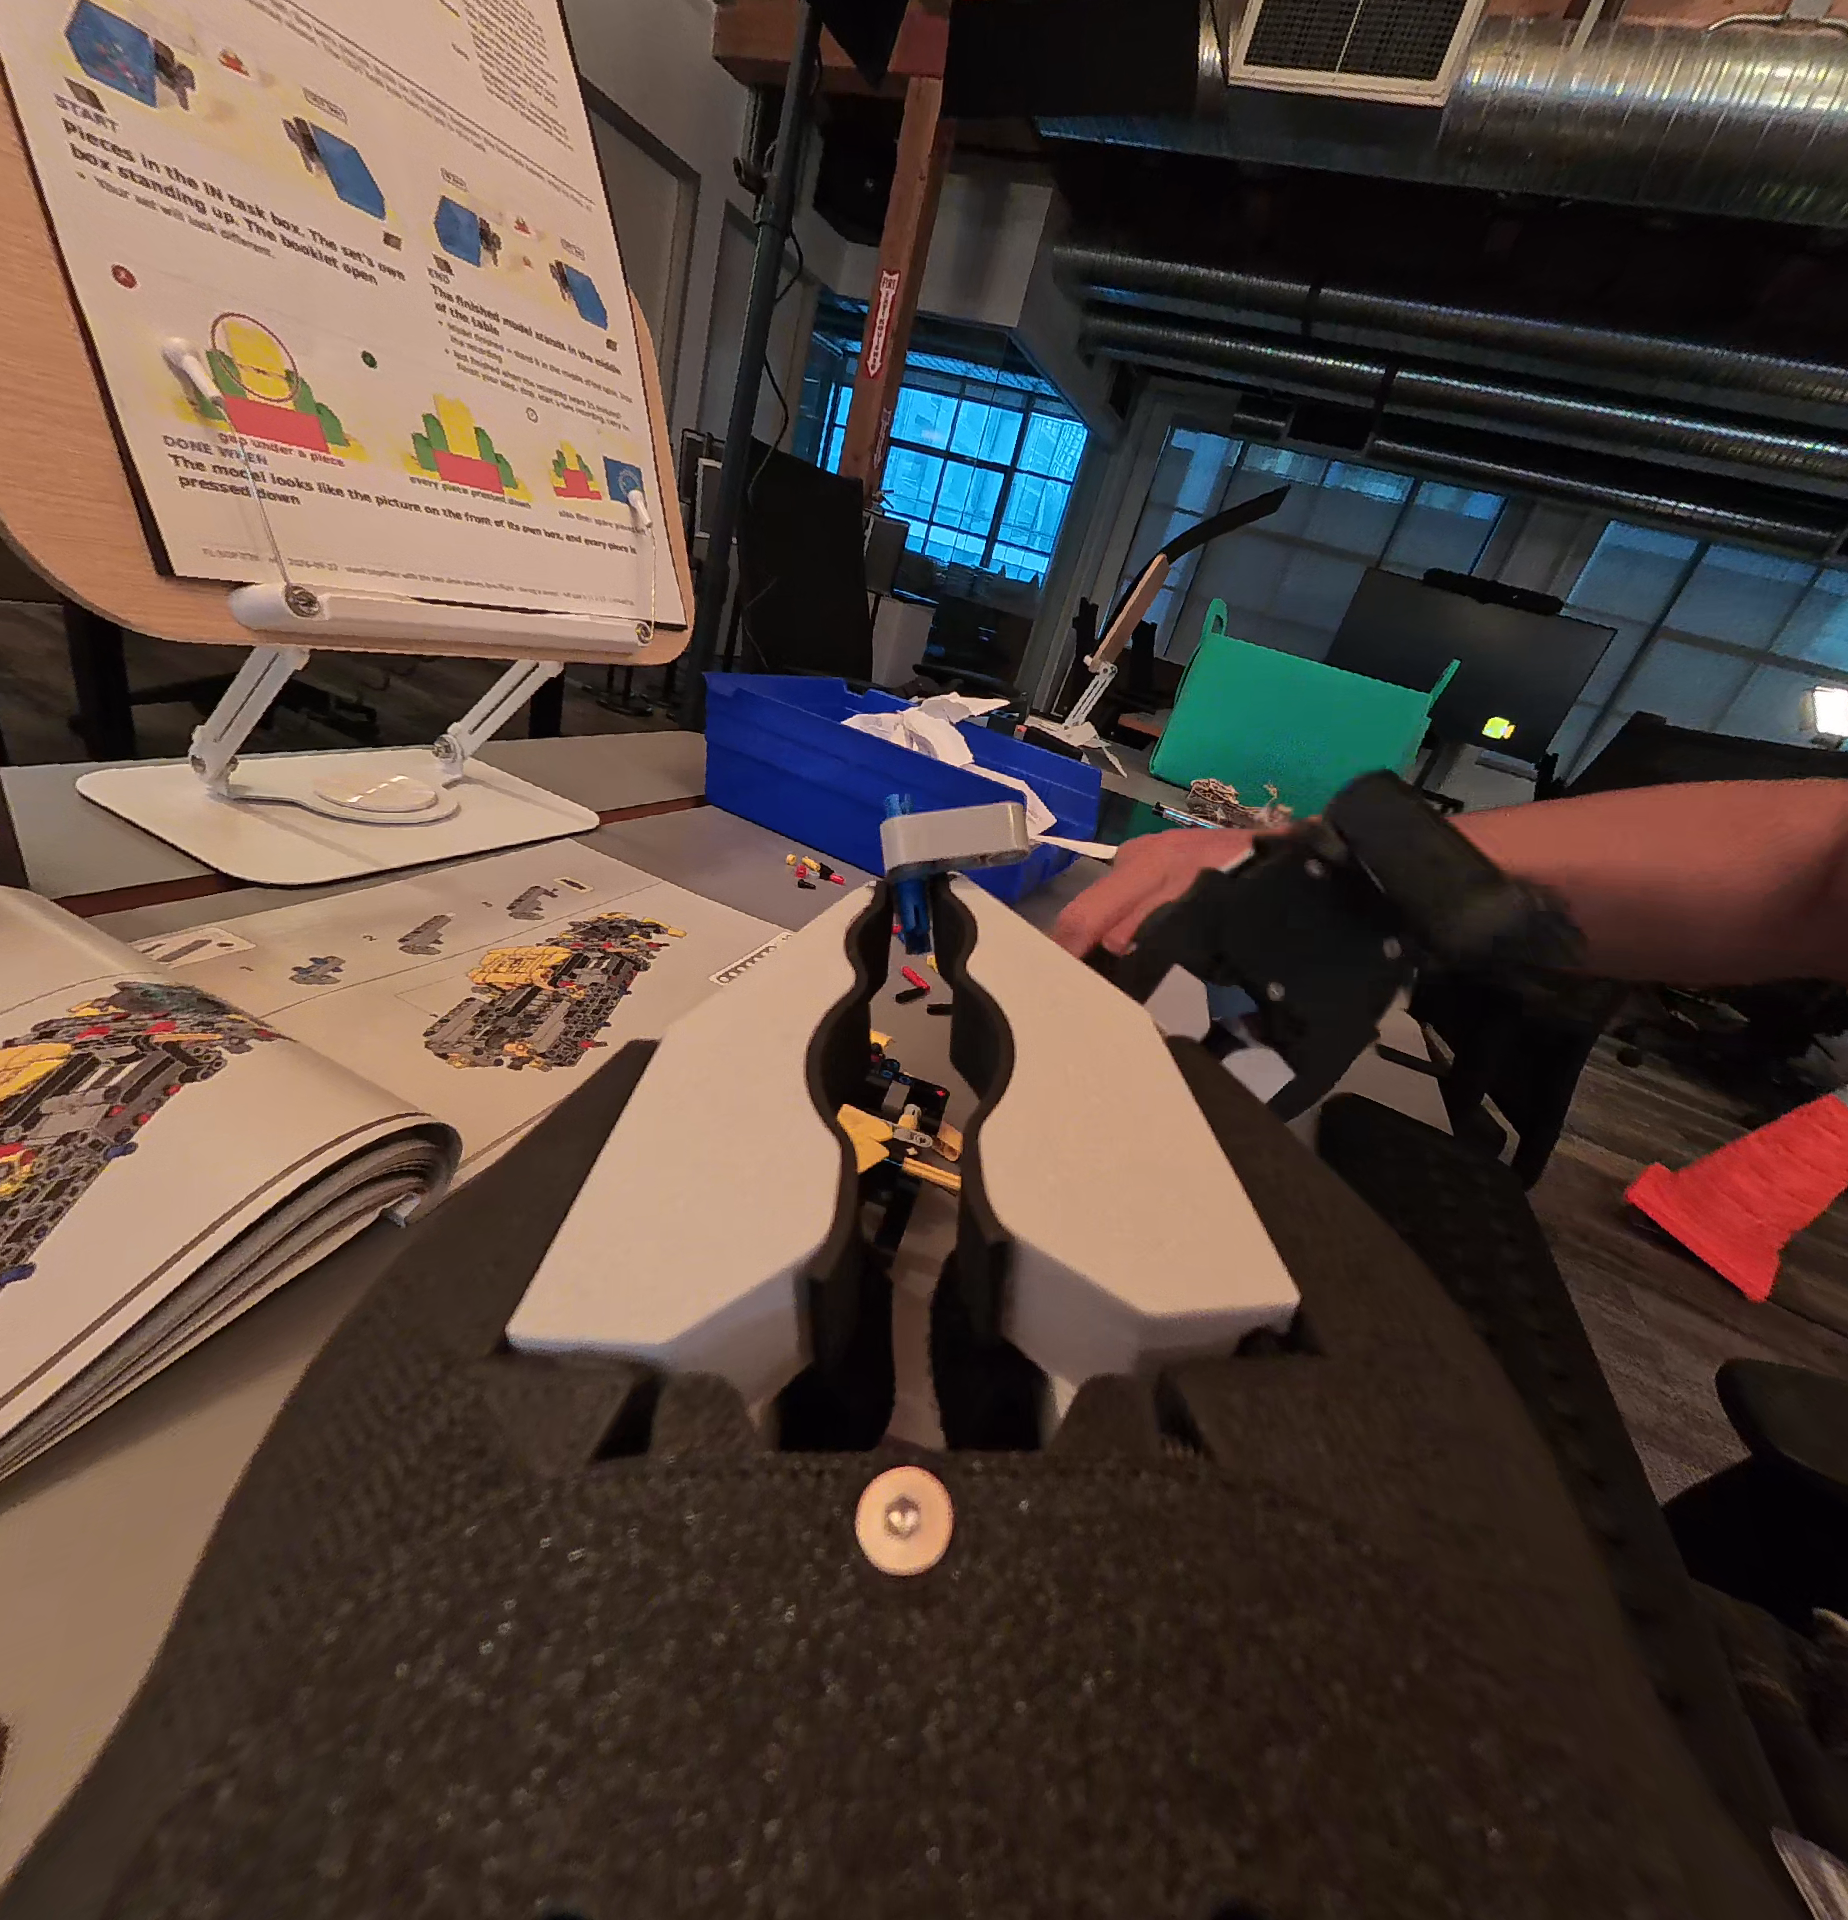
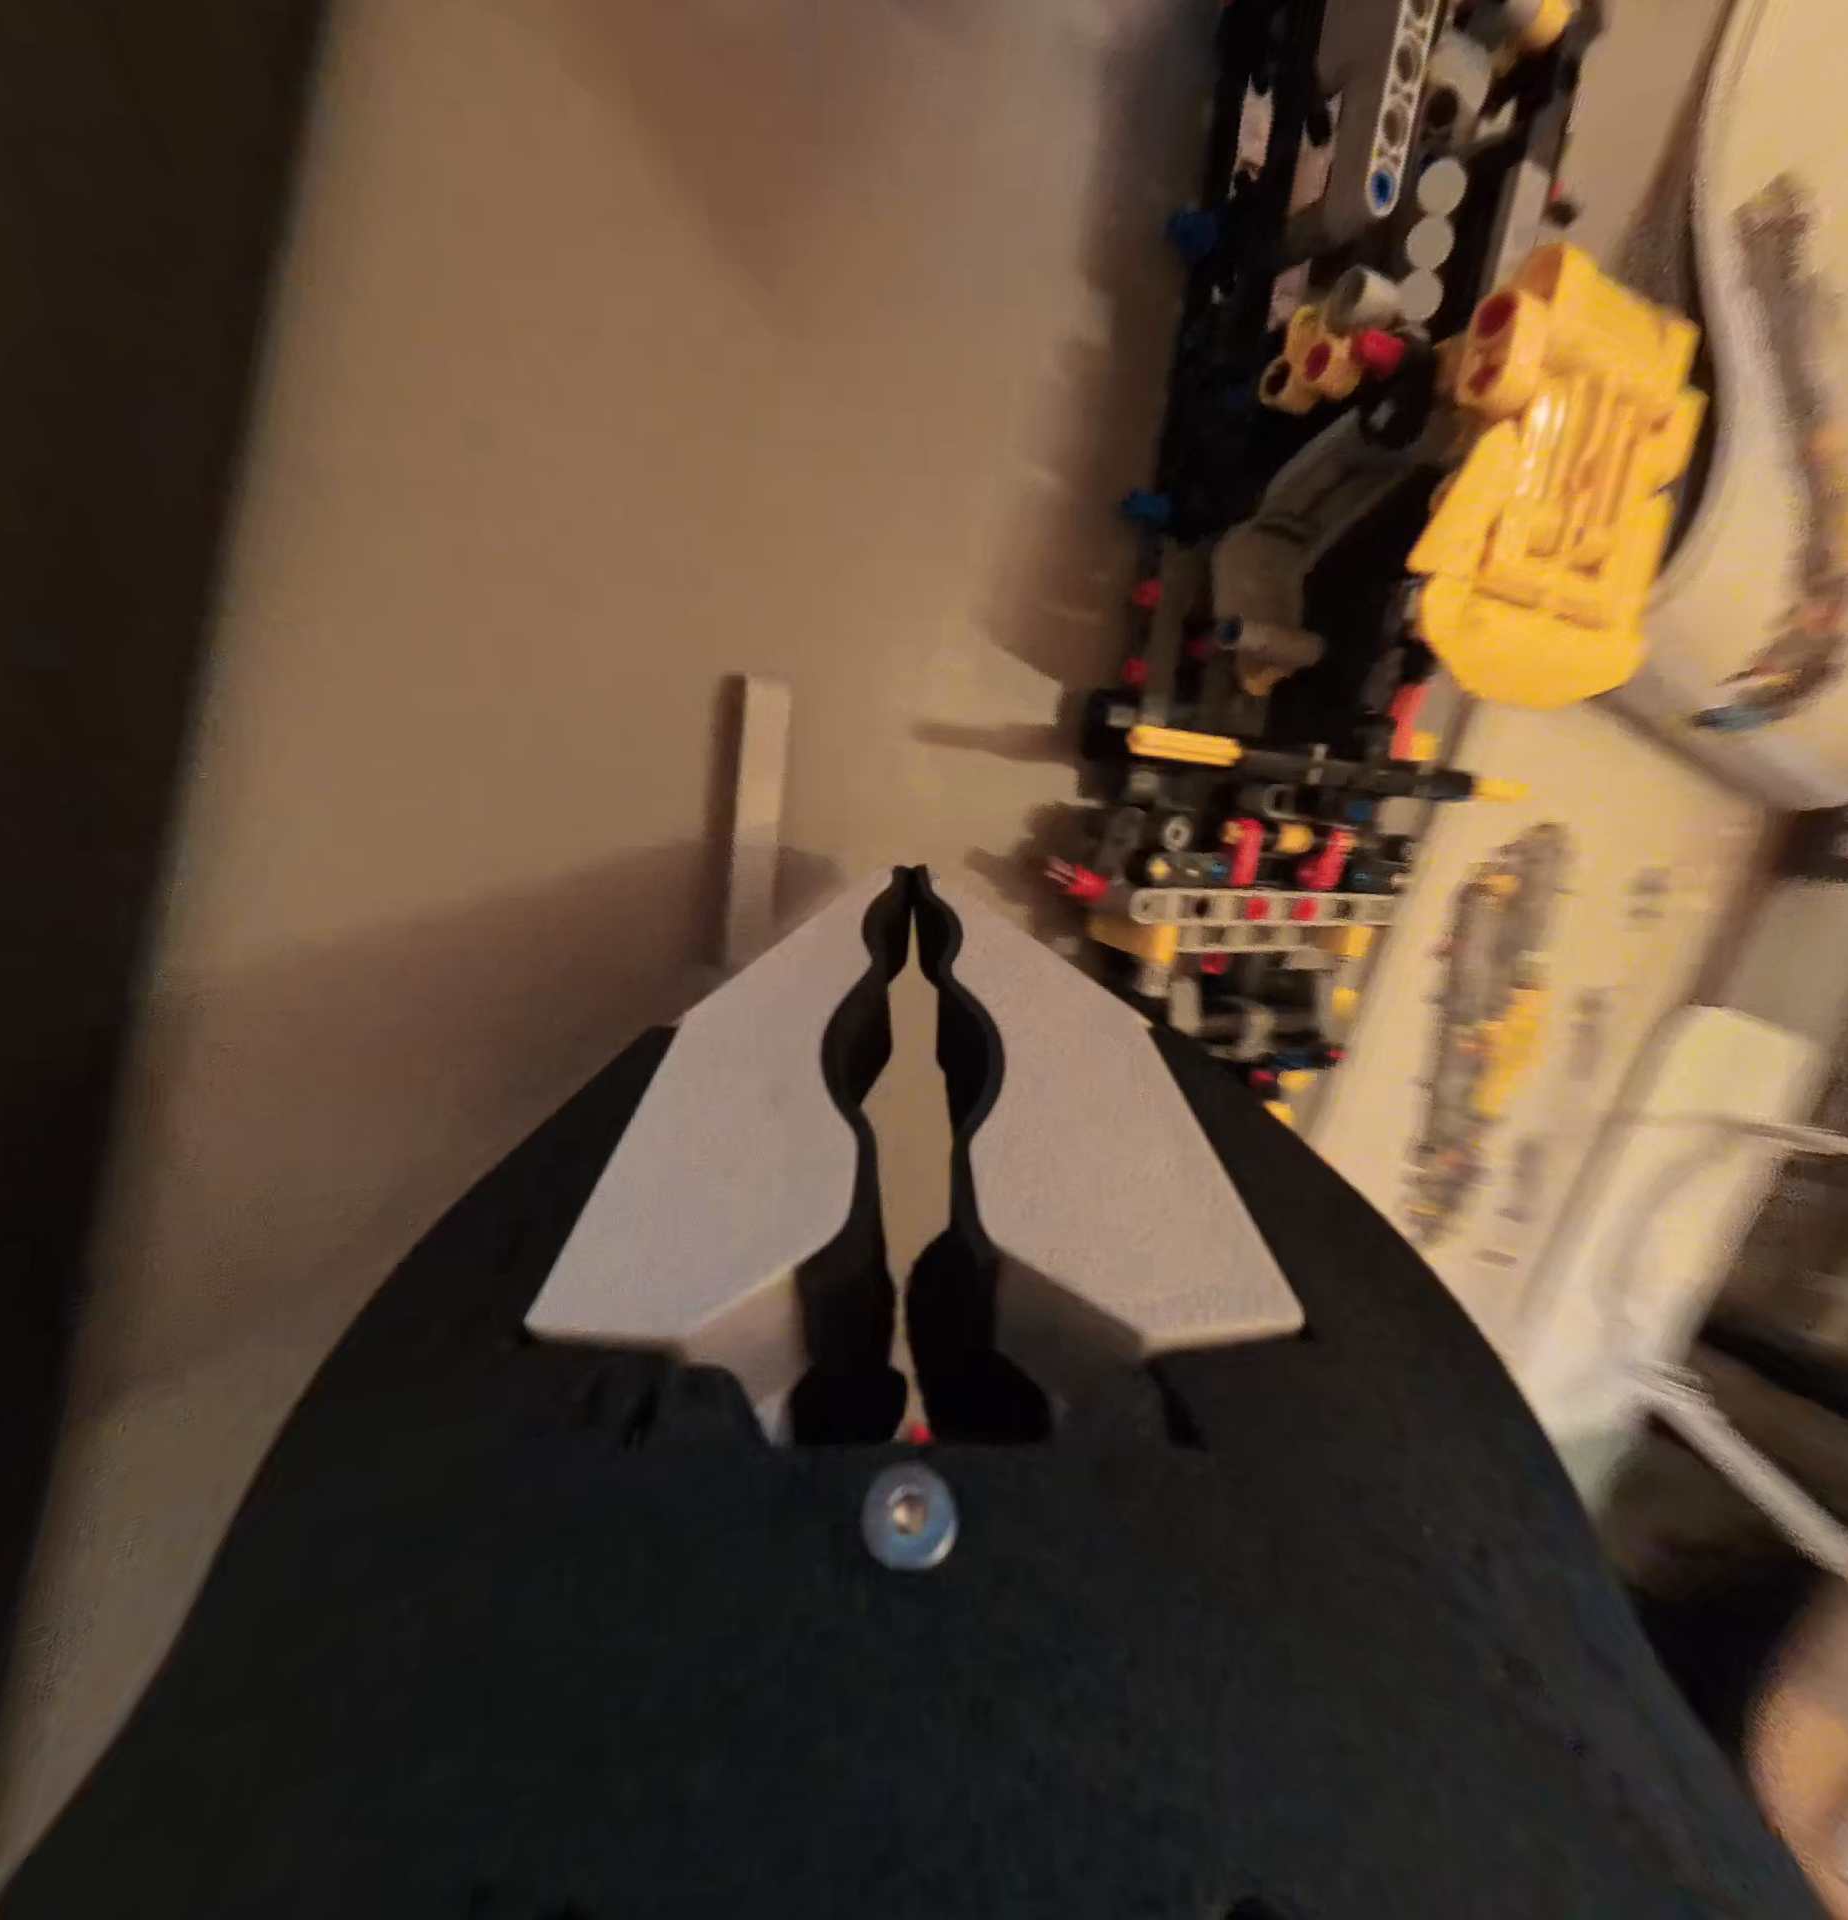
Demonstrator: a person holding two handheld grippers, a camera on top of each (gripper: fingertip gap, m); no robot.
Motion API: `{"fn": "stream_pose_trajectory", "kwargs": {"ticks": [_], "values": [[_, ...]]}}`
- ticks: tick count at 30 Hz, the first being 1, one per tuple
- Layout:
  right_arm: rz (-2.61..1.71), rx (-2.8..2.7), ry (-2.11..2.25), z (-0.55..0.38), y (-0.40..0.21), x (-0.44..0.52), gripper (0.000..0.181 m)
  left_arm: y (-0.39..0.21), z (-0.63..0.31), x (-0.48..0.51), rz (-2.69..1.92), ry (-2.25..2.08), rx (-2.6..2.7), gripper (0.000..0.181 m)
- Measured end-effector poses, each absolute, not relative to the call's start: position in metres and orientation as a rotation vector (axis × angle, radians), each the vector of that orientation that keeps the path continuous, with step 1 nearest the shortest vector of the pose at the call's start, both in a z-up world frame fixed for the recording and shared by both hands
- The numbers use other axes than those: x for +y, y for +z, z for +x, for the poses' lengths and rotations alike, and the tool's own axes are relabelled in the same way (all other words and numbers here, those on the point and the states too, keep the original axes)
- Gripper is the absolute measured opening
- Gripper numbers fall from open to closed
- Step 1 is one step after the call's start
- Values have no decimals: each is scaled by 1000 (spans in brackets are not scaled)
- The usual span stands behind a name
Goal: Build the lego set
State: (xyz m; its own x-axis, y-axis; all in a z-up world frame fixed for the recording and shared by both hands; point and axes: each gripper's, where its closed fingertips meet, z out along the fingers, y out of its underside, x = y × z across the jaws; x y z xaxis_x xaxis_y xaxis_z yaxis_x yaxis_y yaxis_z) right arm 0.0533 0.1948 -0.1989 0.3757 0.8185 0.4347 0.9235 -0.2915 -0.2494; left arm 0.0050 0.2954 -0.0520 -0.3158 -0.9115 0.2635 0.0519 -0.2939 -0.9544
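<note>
Holding one small lego piece, the left gripper (image 1: 912, 896) is clamped on a blue pin (image 1: 912, 914) that carries one light grey beam (image 1: 956, 836) at its top, raised above the counter (image 1: 691, 862).

One partly built model (image 2: 1346, 582), black-framed with a large yellow part and red, blue and grey fittings, lies on the counter; in the right wrist view it sits to the right of the right gripper (image 2: 912, 883), whose tips are pressed together on nothing. That view is blurred by motion.

One open instruction booklet (image 1: 276, 1039) lies flat on the counter at left, printed with pictures of the vehicle. A few loose red, yellow and black pins (image 1: 816, 871) are scattered just before one blue bin (image 1: 795, 758), which holds crumpled white paper.

One white stand (image 1: 328, 800) with a wooden board carries one printed sheet (image 1: 348, 291). One green bag (image 1: 1284, 717) stands behind the bin.

One hand (image 1: 1138, 883) reaches in from the right, holding the second, black gripper body low over the counter. One orange cone (image 1: 1772, 1184) lies on the floor.
</note>
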Motion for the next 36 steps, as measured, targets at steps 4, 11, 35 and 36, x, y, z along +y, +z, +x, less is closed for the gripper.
{"fn": "stream_pose_trajectory", "kwargs": {"ticks": [4, 11, 35, 36], "values": [[-2094, -1538, -383, 47, -202, 187, 0, -53, 5, 293, -1174, -1704, 1220, 8], [-2422, -1077, 382, 30, -201, 170, 17, -54, 6, 290, -1174, -1707, 1232, 7], [-1474, -1901, -1286, 77, -191, 207, 7, -53, 6, 292, -1165, -1686, 1226, 7], [-1482, -1917, -1262, 77, -194, 203, 8, -53, 6, 292, -1164, -1685, 1227, 7]]}}
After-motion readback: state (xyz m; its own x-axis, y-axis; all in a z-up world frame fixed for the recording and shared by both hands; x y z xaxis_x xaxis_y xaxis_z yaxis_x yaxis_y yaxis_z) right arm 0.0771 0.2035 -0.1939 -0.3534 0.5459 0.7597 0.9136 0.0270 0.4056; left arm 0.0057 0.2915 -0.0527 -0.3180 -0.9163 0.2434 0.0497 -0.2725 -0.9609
